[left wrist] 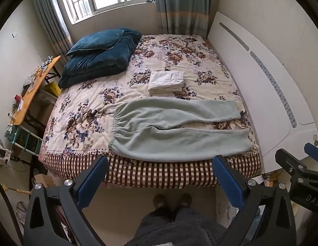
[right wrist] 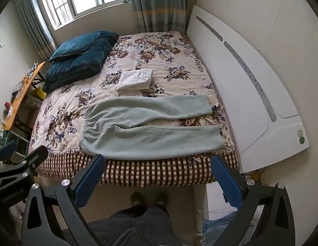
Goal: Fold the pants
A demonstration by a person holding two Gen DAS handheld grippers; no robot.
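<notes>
Left wrist view: the left gripper (left wrist: 159, 176) is wide open, as wide as it can go. Its two blue pads (left wrist: 226, 181) stick up at the bottom of the picture with nothing between them. They touch nothing and hang in the air in front of the bed (left wrist: 159, 173). The pants (left wrist: 175, 131) are pale green. They lie flat near the front edge of the bed, with the stretchy waist to the left and both legs going right. The legs are a little apart. Behind the pants sits a small folded white cloth (left wrist: 166, 81). A dark blue pillow and blanket (left wrist: 99, 55) are piled at the back left. A bit of the right gripper (left wrist: 298, 164) peeks in at the right edge, cut off. The person's feet (left wrist: 172, 199) show below, partly hidden by dark fuzzy clothes.

Right wrist view: the right gripper (right wrist: 157, 174) is also open all the way and holds nothing. Its pads (right wrist: 225, 179) float in front of the bed's checked side (right wrist: 159, 172). The pants (right wrist: 150, 129) lie the same way, close to the front edge. The white cloth (right wrist: 135, 81) is behind them. Part of the left gripper (right wrist: 21, 164) shows at the left edge, cut off. Something blue (right wrist: 218, 229) lies on the floor at the lower right, hard to make out
</notes>
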